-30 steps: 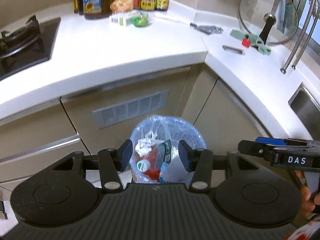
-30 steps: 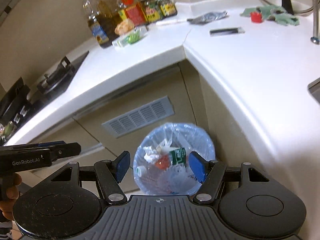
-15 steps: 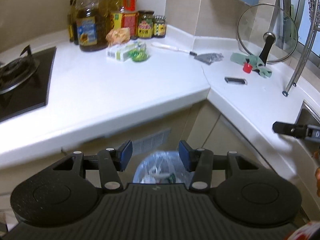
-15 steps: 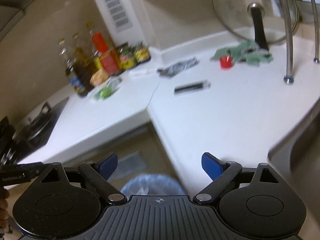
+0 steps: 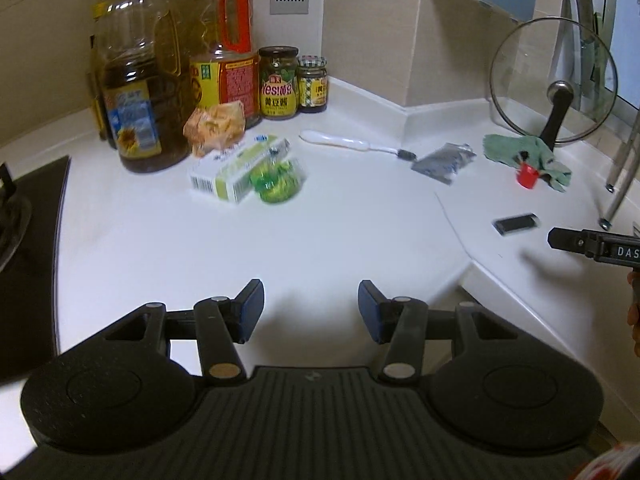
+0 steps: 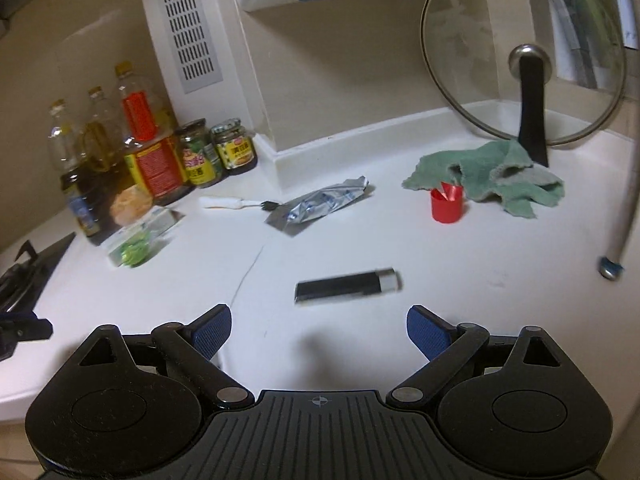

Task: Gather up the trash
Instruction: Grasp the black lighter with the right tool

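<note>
White stone surface (image 6: pixel 500 248) runs round the corner, and both hands hover over it with nothing held. The trash lies scattered: a box and green wrapper (image 5: pixel 256 174) near the oil bottles (image 5: pixel 140 92), a silver foil pouch (image 6: pixel 320 206) mid-counter, a red cap (image 6: pixel 447 203) touching the green cloth (image 6: pixel 492 182), and a dark flat stick (image 6: pixel 346 285) just ahead of the right gripper (image 6: pixel 318 334). That one's fingers (image 6: pixel 426 330) are spreading wider, empty between them; the left gripper (image 5: pixel 311 307) sits half parted, also empty, facing the box. My guess is the stick goes first: it lies crosswise, flat on the surface, so come down steeply, straddle its narrow width, and pinch low so it doesn't skate away. The box should suit the left, taken across its short side.
</note>
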